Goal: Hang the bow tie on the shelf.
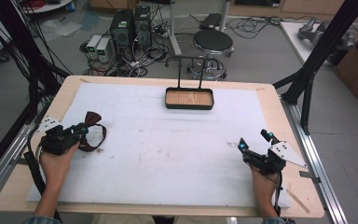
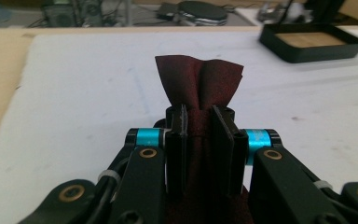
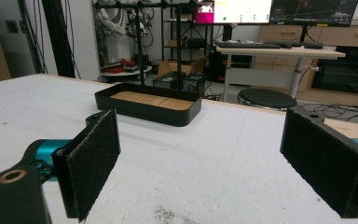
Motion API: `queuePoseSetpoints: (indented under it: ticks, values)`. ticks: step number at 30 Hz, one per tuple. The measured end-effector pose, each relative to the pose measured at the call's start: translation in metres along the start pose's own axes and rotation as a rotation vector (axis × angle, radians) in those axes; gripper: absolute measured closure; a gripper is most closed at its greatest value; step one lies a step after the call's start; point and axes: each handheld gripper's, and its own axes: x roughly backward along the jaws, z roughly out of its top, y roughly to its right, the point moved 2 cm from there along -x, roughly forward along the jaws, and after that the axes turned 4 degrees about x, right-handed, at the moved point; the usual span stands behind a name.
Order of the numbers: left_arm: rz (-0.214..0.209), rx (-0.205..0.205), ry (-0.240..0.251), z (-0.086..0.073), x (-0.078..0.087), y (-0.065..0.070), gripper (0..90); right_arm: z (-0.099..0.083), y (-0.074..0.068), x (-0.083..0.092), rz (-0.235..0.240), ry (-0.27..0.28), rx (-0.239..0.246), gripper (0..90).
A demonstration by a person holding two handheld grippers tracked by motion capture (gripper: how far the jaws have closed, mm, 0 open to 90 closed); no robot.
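Closest to the lens in the left gripper view, the left gripper (image 2: 200,128) has its two black jaws pinched tight on a dark red strip of cloth (image 2: 199,86), which fans out above the pads in the middle of the frame and runs down between them to the bottom edge. Seen from the high view, that same gripper (image 1: 80,131) sits at the left of the frame over the white mat (image 1: 168,154), and the cloth (image 1: 94,128) loops out to its right, one end sticking up past the jaws while the rest curls down to the mat.

Over at the lower right of the high view, the right gripper (image 1: 254,140) is held just above the mat, jaws spread wide with nothing between them. Its own view shows the two pads (image 3: 95,163) far apart at the left and right edges, bare mat between.

At the upper middle of the high view a black tray with a wooden floor (image 1: 189,106) stands on the mat, well apart from both grippers, a thin black rack rising behind it.
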Motion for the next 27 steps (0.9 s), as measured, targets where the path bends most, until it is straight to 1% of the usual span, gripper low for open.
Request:
queuePoseSetpoints:
  ticks: [1,2,3,4,5,6,7,8,9,10,11,12,13,14,15,18,19,20,21,23,27]
  values:
    - [-0.019,-0.008,0.004,0.003,0.000,0.003,75.6,0.000,0.000,0.000,-0.001,-0.001,0.001,11.0]
    - [-0.060,-0.029,0.007,0.009,-0.002,0.010,75.6,0.000,0.000,0.000,0.000,0.000,0.000,11.0]
    - [-0.060,-0.029,0.007,0.009,-0.002,0.010,75.6,0.000,0.000,0.000,0.000,0.000,0.000,11.0]
    - [-0.100,-0.046,0.011,0.017,-0.005,0.017,75.6,0.000,0.000,0.000,-0.001,0.000,0.001,11.0]
    - [-0.125,-0.055,0.015,0.020,-0.007,0.020,75.6,0.000,0.000,0.000,-0.003,-0.002,-0.004,11.0]
    - [-0.125,-0.055,0.015,0.020,-0.007,0.020,75.6,0.000,0.000,0.000,-0.004,-0.002,-0.005,11.0]
    - [-0.138,-0.066,0.012,0.024,-0.010,0.024,75.6,0.000,0.000,0.000,-0.004,-0.002,-0.005,11.0]
    - [-0.160,-0.076,0.010,0.028,-0.013,0.028,75.6,0.000,0.001,0.000,-0.004,-0.004,-0.004,11.0]
    - [-0.188,-0.080,0.009,0.031,-0.016,0.032,75.6,0.000,0.001,0.000,-0.004,-0.004,-0.004,11.0]
    - [-0.220,-0.097,0.005,0.038,-0.023,0.039,75.6,0.000,0.001,0.000,-0.004,-0.005,-0.003,11.0]
    - [-0.220,-0.097,0.005,0.038,-0.023,0.039,75.6,0.000,0.001,0.000,-0.004,-0.005,-0.003,11.0]
    - [-0.240,-0.102,0.002,0.041,-0.027,0.043,75.6,-0.001,0.001,-0.001,-0.002,-0.005,-0.007,11.0]
    - [-0.254,-0.115,-0.011,0.048,-0.034,0.051,75.6,-0.001,0.001,-0.001,-0.002,-0.009,-0.008,11.0]
    - [-0.254,-0.115,-0.011,0.048,-0.034,0.051,75.6,-0.001,0.001,-0.001,-0.002,-0.009,-0.008,11.0]
    - [-0.266,-0.122,-0.012,0.052,-0.038,0.055,75.6,-0.001,0.001,-0.001,0.000,-0.008,-0.009,11.0]
    - [-0.321,-0.129,-0.018,0.062,-0.049,0.065,75.6,-0.001,0.001,0.000,0.000,-0.008,-0.014,11.0]
    - [-0.344,-0.139,-0.014,0.068,-0.057,0.072,75.6,-0.001,0.001,0.000,0.000,-0.009,-0.013,11.0]
    - [-0.344,-0.139,-0.014,0.068,-0.057,0.072,75.6,-0.001,0.001,0.000,0.002,-0.007,-0.013,11.0]
    - [-0.360,-0.144,-0.013,0.071,-0.060,0.075,75.6,-0.001,0.001,0.000,0.001,-0.006,-0.015,11.0]
    - [-0.379,-0.155,-0.014,0.076,-0.068,0.080,75.6,-0.001,0.001,0.000,0.001,-0.007,-0.014,11.0]
    - [-0.424,-0.191,-0.019,0.087,-0.085,0.093,75.6,-0.001,0.002,0.000,0.001,-0.008,-0.015,11.0]
